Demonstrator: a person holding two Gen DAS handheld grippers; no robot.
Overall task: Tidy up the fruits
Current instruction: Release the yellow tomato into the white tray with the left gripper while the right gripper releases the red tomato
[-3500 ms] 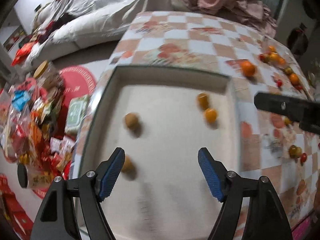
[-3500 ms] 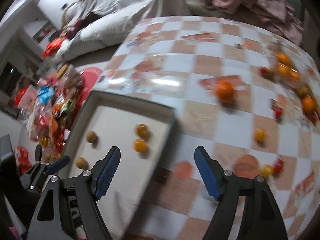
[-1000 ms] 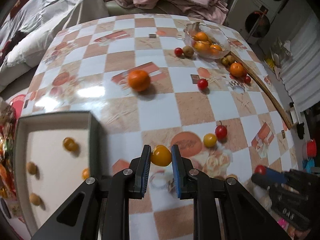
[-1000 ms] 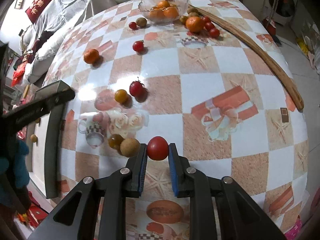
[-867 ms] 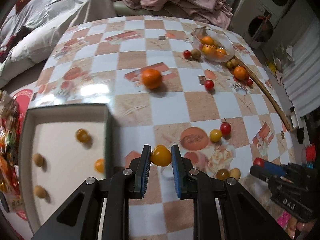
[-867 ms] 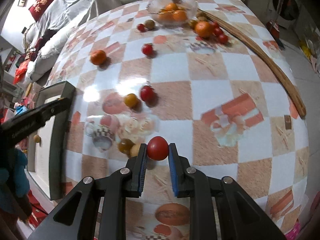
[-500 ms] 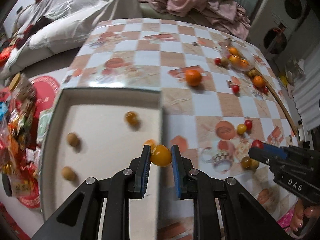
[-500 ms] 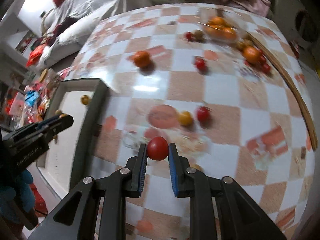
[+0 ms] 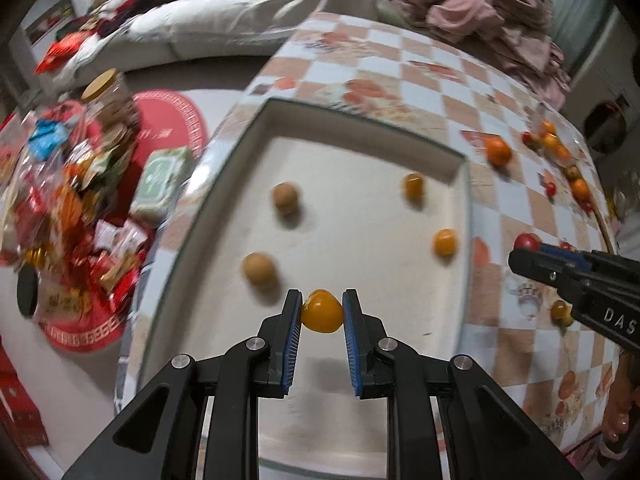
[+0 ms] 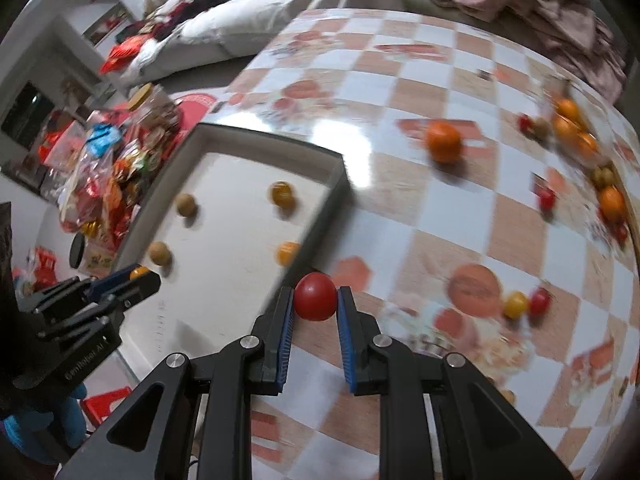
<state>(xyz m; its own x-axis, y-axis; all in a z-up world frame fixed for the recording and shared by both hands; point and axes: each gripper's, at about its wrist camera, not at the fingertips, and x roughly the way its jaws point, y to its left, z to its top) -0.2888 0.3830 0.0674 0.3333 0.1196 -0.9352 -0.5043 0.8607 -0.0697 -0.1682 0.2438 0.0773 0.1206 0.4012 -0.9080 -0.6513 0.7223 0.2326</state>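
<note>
Far fruits (image 10: 568,128) blurred — kinds can't be told.

"DAS" on right gripper (image 9: 528,249)

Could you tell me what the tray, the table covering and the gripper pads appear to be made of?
Tray: matte white floor with dark raised walls, likely cardboard or plastic; no glare on it.
Table covering: printed checked sheet, glossy, probably vinyl or oilcloth; a bright glare patch shows near the tray.
Pads: blue and finely ribbed, apparently rubber or soft plastic, on black, probably plastic fingers with metal screws.
</note>
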